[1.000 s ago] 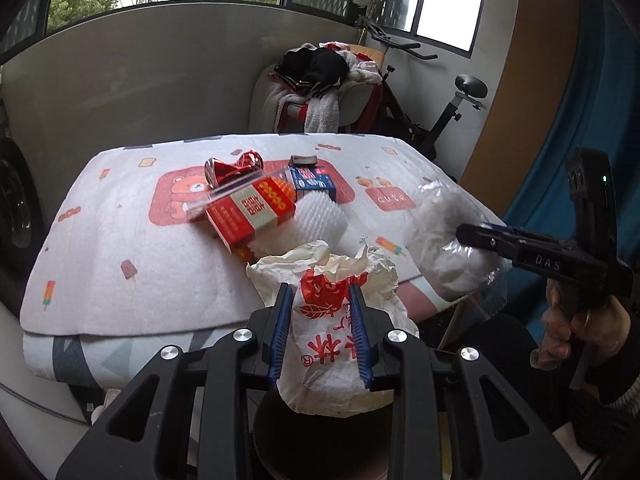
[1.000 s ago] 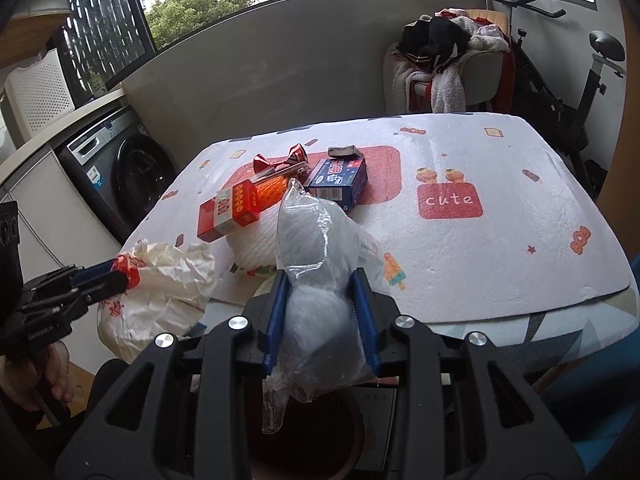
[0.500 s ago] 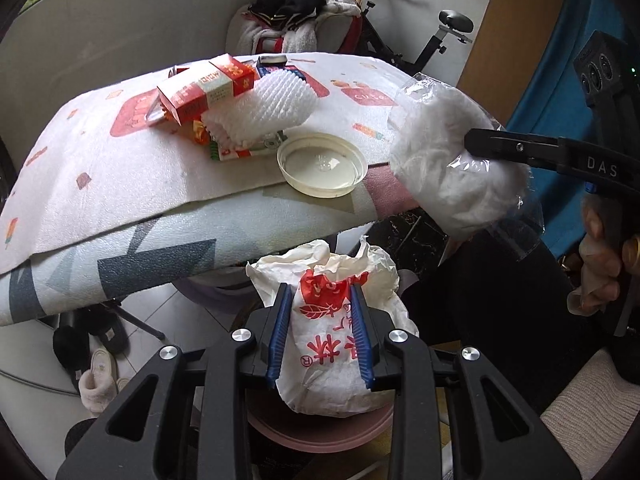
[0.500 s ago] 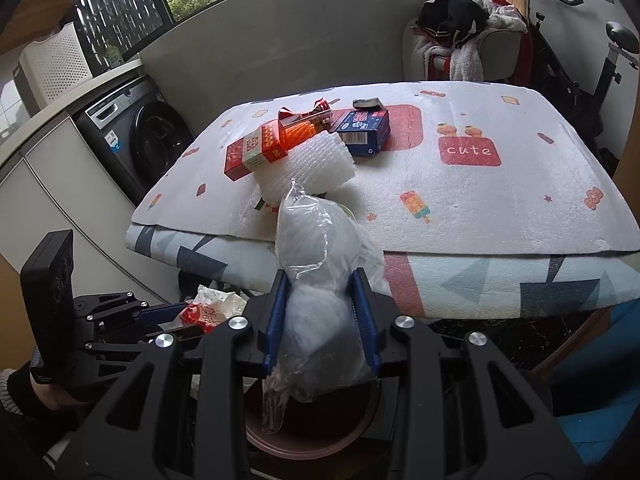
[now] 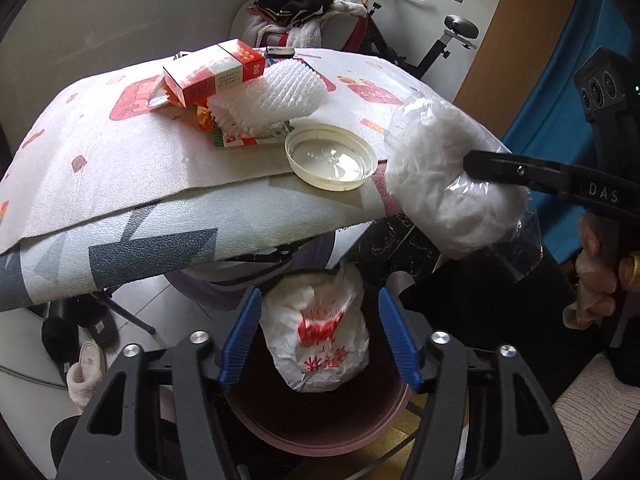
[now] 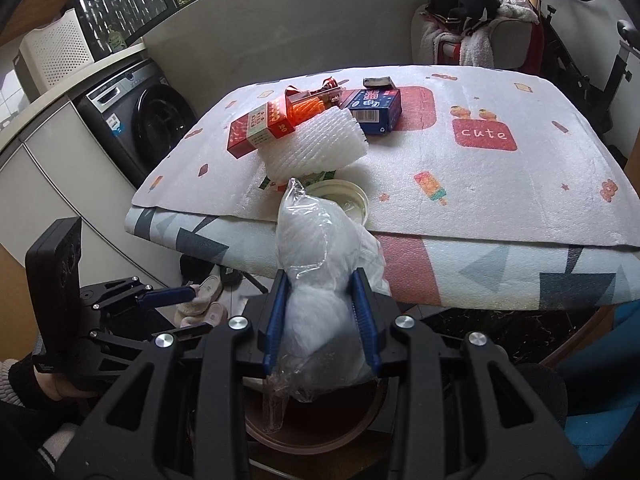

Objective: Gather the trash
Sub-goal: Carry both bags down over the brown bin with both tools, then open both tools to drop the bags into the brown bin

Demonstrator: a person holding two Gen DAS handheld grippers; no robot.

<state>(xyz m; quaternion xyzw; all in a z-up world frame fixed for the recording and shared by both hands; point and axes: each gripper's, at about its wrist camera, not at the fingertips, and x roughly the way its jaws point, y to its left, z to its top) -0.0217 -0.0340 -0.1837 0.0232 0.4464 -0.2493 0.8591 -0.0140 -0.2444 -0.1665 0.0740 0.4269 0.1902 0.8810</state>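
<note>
Spread wide over the brown bin (image 5: 320,428), the left gripper (image 5: 320,344) lets a crumpled paper bag (image 5: 318,340) drop between its fingers, while the right gripper (image 6: 322,316), fingers clenched on a plastic-wrapped wad (image 6: 320,288), should centre above the rim before releasing

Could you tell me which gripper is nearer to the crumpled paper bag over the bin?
Left. The left gripper is open around the paper bag, above the bin. The right gripper is higher and to the right, holding a plastic bag.
</note>
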